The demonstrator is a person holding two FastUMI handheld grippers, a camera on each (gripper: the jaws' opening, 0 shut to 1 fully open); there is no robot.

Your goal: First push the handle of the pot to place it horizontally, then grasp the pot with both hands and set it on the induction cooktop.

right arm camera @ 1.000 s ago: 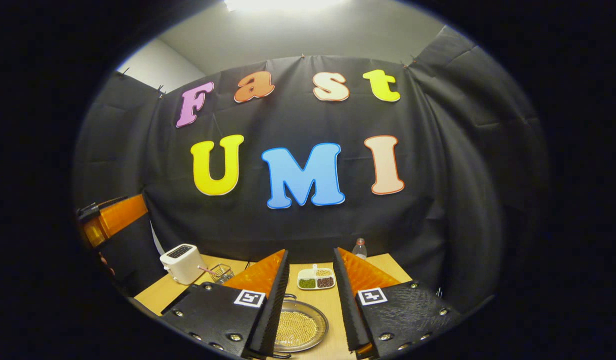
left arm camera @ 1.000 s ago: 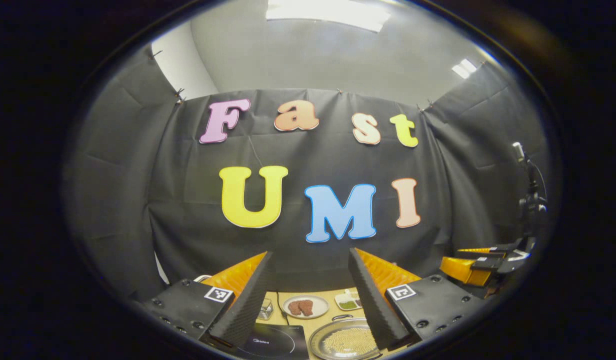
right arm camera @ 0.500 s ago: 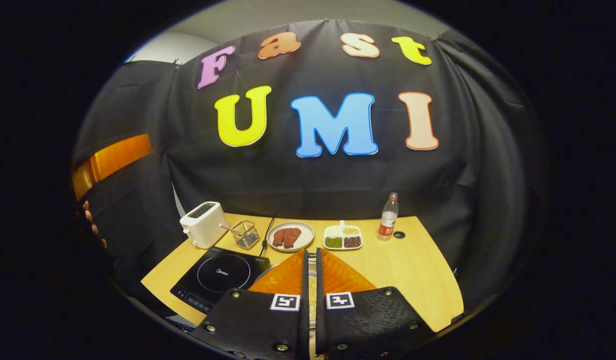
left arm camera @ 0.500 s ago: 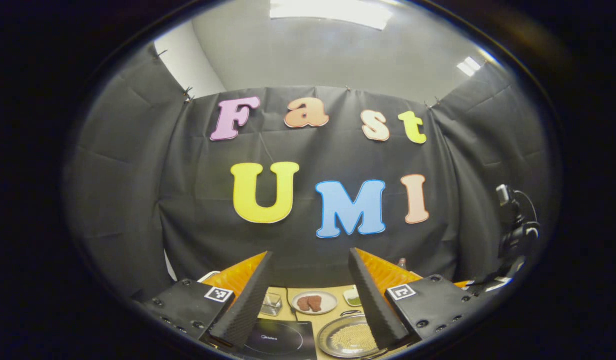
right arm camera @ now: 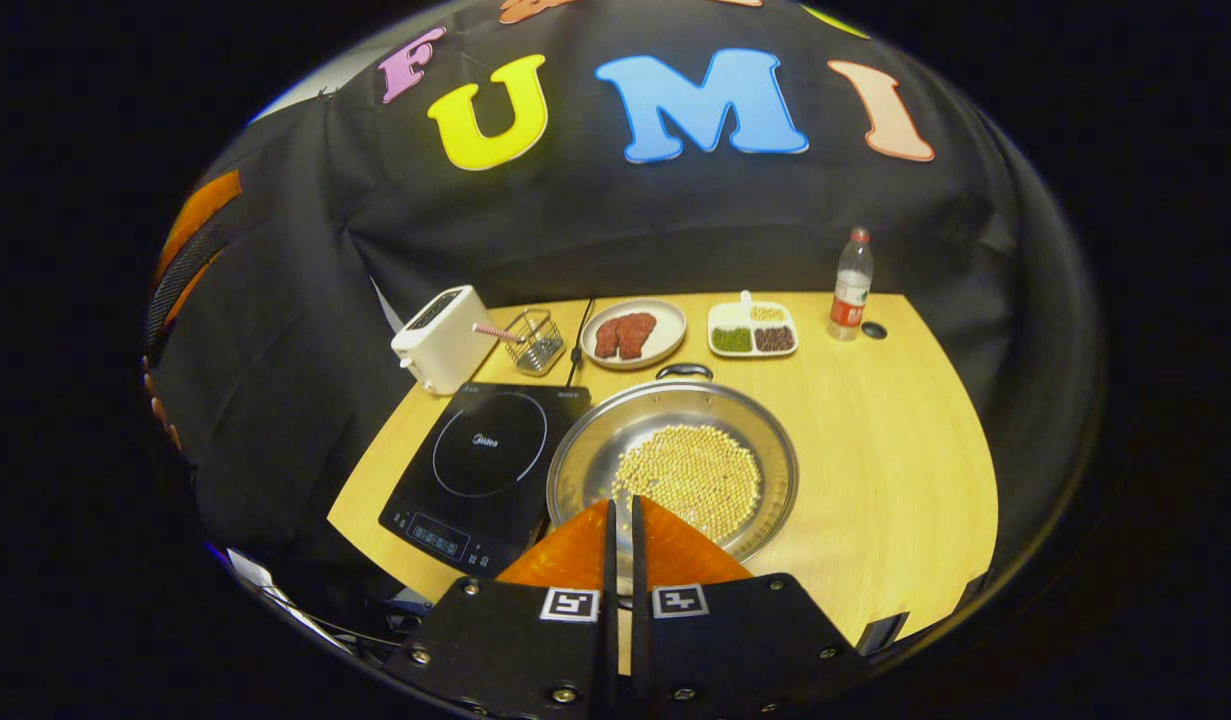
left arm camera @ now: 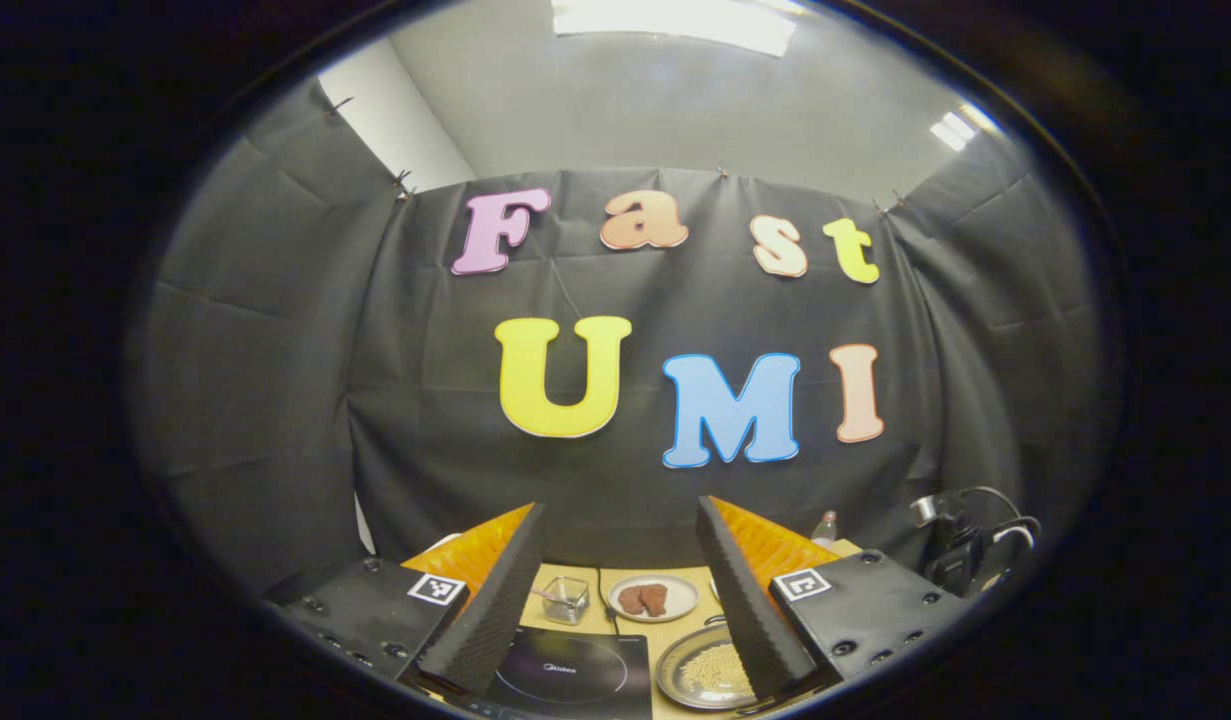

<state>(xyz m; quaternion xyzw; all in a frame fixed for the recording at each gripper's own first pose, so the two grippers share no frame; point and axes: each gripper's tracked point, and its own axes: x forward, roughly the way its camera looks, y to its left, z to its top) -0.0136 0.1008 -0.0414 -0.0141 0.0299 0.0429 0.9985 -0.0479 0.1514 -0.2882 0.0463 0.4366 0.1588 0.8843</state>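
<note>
— While the pot [right arm camera: 673,468] sat at the centre of the right gripper view, had any of the task been carried out?

— By the look of it, none. The pot rested on the table [right arm camera: 905,440], just right of the induction cooktop [right arm camera: 485,460] and not on it. It held a heap of pale beans. One loop handle [right arm camera: 684,371] showed at its upper rim, pointing up the frame; the opposite handle lay hidden behind the right gripper [right arm camera: 620,525]. So the handles ran up and down the picture, and the turn to horizontal seemed still to be made.

— And the right gripper itself?

— Its fingers stood together, with only a thin slit between them and nothing held, at the lower middle of the frame over the pot's near rim. Whether they touched the rim could not be told.

— What of the left gripper?

— The left gripper [left arm camera: 620,590] had its fingers well apart and empty at the bottom of the left gripper view. Between them lay the cooktop at lower centre and the pot at lower right.

— So what remained?

— Everything, as a judgement: pushing a handle round, taking the pot on both sides, and lifting it onto the cooktop, whose top was bare. The toaster [right arm camera: 440,338] and plate [right arm camera: 633,333] stood further up the frame, clear of that path.
</note>
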